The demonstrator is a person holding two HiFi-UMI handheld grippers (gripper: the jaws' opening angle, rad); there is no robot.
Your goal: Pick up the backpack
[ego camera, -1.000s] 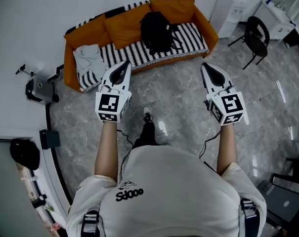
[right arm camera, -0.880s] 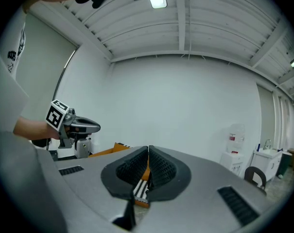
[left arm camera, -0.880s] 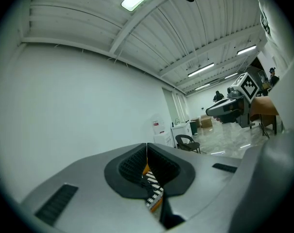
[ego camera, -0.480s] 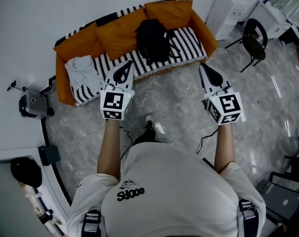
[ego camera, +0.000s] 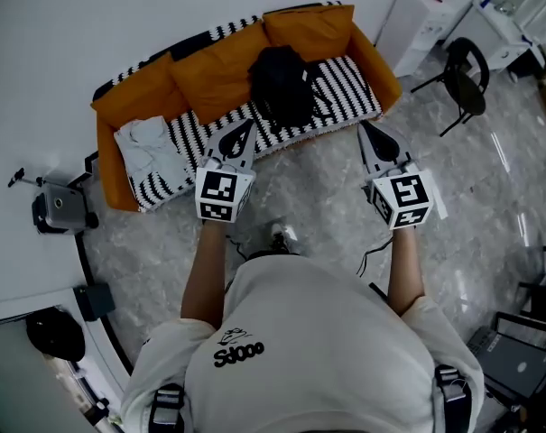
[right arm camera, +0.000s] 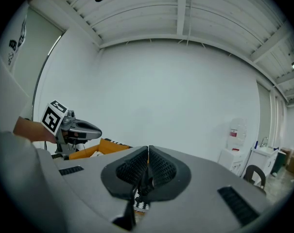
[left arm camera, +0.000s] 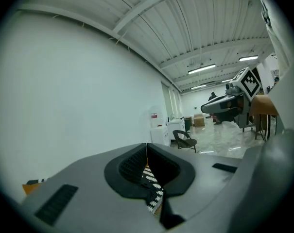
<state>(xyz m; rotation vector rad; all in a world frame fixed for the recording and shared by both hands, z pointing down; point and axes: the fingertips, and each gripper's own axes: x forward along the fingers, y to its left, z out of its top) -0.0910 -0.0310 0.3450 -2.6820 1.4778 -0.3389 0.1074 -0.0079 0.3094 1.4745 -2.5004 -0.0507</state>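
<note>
A black backpack (ego camera: 282, 84) stands on the striped seat of an orange sofa (ego camera: 128, 183), leaning against the orange back cushions. My left gripper (ego camera: 248, 125) is held out over the floor just short of the sofa's front edge, a little left of the backpack, its jaws shut and empty. My right gripper (ego camera: 364, 129) is level with it near the sofa's right end, also shut with nothing in it. In the left gripper view the jaws (left arm camera: 147, 147) meet tip to tip, as they do in the right gripper view (right arm camera: 148, 150). Neither gripper touches the backpack.
A crumpled light cloth (ego camera: 151, 144) lies on the sofa's left end. A black chair (ego camera: 465, 69) and a white cabinet (ego camera: 419, 12) stand to the right of the sofa. A small machine (ego camera: 58, 209) sits on the floor at the left. Grey tiled floor (ego camera: 318, 188) lies between me and the sofa.
Both grippers and the person have moved forward toward the sofa; the gripper tips now reach the sofa's front edge. Jaws stayed shut.
</note>
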